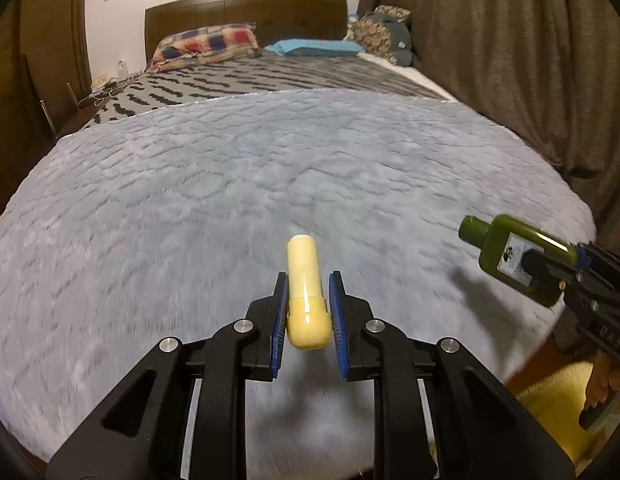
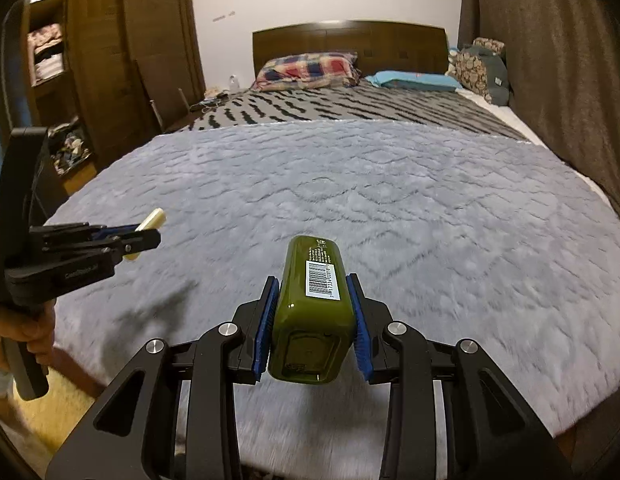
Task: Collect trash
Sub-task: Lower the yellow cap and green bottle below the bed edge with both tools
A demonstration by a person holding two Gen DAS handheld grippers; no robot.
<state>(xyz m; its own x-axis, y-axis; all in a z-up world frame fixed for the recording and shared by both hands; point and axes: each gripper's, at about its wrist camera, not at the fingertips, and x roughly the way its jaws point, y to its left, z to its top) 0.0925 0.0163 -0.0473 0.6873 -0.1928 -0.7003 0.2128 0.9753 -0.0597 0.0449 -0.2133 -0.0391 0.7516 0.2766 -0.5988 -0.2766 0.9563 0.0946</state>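
Left wrist view. The left gripper point(image 1: 308, 312) is clenched on a pale yellow tube point(image 1: 306, 288). The tube sits between the two blue pads point(image 1: 337, 312), its rounded cap end nearest the camera and its narrower end pointing far, toward the headboard point(image 1: 246, 16). The pads bear on the cap end only; most of the tube projects beyond the fingertips. The tube is held clear above the grey blanket point(image 1: 190, 200). At the right edge, the right gripper point(image 1: 549, 276) carries a green bottle point(image 1: 517, 258), cap pointing left, also clear of the blanket.

Right wrist view. The right gripper point(image 2: 311, 328) grasps the green bottle point(image 2: 313, 300) across its flat sides, base toward the camera, barcode label facing up. The pads point(image 2: 359, 328) contact the lower half of the body, and the cap end points far and is hidden behind the body. At the left, the left gripper point(image 2: 130, 240) shows side-on with the yellow tube point(image 2: 152, 218) protruding up and to the right from its fingers.

Task status. Both items are lifted off the bed, so pickup appears complete for these two pieces. No further trash is visible on the blanket in either view. No bin or bag is visible; depositing both items remains outstanding, as far as can be judged.
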